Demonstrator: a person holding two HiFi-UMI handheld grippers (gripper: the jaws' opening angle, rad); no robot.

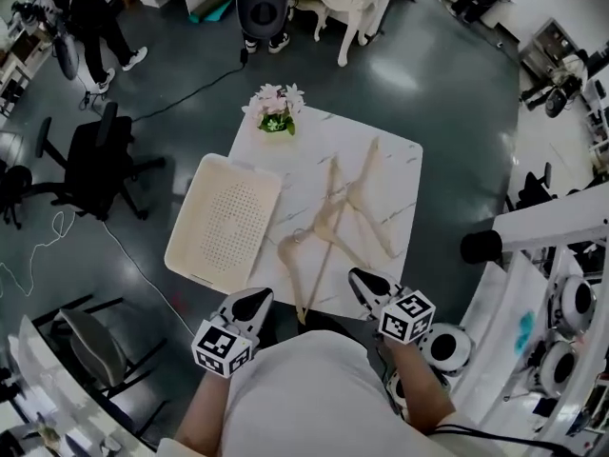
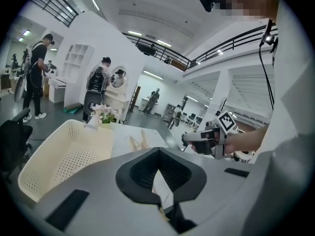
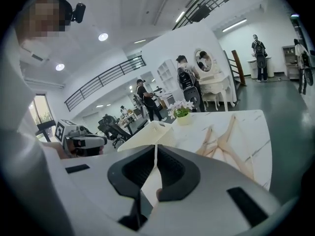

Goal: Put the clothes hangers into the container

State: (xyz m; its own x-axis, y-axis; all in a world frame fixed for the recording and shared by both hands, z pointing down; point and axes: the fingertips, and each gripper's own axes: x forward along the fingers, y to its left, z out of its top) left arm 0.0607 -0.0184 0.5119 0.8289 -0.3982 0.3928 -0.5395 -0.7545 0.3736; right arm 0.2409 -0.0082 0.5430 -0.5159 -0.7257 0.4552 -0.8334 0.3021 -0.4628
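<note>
**Tally at the desk: hangers three, basket one**

Three wooden hangers (image 1: pixel 331 219) lie on the one marble desk (image 1: pixel 392 165), and three is the best count the overlap allows. There's one cream basket (image 1: pixel 183 246) and one flower pot (image 1: pixel 276 114). Two tongs are in shot: left tongs (image 1: pixel 254 299) and right tongs (image 1: pixel 361 277). Two office chairs (image 1: pixel 95 160) stand at the side.

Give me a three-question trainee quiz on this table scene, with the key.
1. True or false: a hanger already lies in the container.
2. In the head view, on which side of the hangers does the container sit? A) left B) right C) on top of them
3. Fill in: the right gripper has its jaws ____, with nothing between them.
Key: 1 false; 2 A; 3 shut.
</note>
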